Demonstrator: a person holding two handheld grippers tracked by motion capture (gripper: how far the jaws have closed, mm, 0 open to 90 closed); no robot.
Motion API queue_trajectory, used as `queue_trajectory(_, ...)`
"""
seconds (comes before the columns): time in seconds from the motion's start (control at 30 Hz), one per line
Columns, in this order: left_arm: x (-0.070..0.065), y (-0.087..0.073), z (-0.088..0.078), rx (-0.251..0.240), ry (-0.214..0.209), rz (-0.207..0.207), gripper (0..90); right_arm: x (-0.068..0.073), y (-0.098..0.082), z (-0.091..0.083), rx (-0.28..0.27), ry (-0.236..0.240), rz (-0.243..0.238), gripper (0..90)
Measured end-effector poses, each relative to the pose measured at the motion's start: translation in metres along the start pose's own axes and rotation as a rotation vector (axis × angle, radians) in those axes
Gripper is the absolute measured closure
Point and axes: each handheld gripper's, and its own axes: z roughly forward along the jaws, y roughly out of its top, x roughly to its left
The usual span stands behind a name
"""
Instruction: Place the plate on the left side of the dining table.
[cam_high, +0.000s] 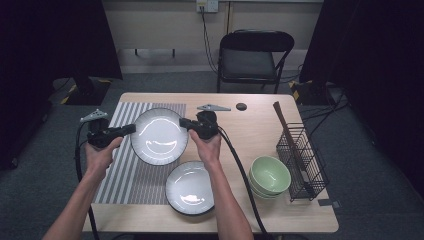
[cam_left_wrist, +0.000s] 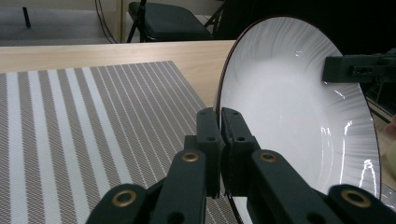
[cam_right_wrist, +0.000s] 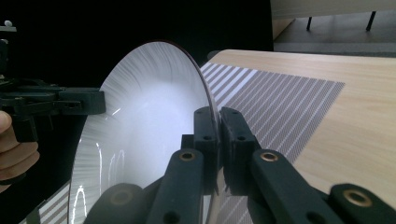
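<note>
Seen from the high view, a person is holding a white plate (cam_high: 159, 136) between two handheld grippers above a striped placemat (cam_high: 125, 172) on a wooden table (cam_high: 250, 135) — the left gripper (cam_high: 131, 129) is pinching the plate's left rim, the right gripper (cam_high: 183, 123) its right rim. A second white plate (cam_high: 190, 188) is lying flat just in front of the held one, partly on the placemat, while stacked green bowls (cam_high: 270, 176) are sitting beside a black wire rack (cam_high: 301, 162) at the table's right. A black folding chair (cam_high: 253, 56) is standing beyond the far edge. In the left gripper view, the jaws are clamping shut on the dark-edged rim of the plate (cam_left_wrist: 299, 116), which is tilting up off the placemat (cam_left_wrist: 88, 135); the other gripper (cam_left_wrist: 357, 69) is biting the opposite rim. In the right gripper view, the jaws are likewise closing tight on the plate's (cam_right_wrist: 140, 135) edge — the left gripper (cam_right_wrist: 91, 101) is gripping the far side, with the placemat (cam_right_wrist: 275, 107) lying below.
</note>
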Motion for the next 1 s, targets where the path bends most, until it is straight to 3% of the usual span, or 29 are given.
queue_trajectory(0.37,0.029,0.003,-0.010,-0.002,0.049,-0.026,87.4,0.007,0.010,0.036,0.014,0.029,-0.010,86.0)
queue_trajectory(0.63,0.050,-0.009,-0.009,0.030,0.098,-0.060,87.5,0.006,0.000,0.069,0.053,0.039,0.002,86.0)
queue_trajectory(0.9,0.064,-0.025,-0.005,0.064,0.118,-0.109,87.6,0.000,-0.014,0.094,0.099,0.048,0.020,86.0)
queue_trajectory(1.0,0.068,-0.027,-0.002,0.075,0.140,-0.098,87.6,-0.001,-0.019,0.101,0.102,0.039,0.032,86.0)
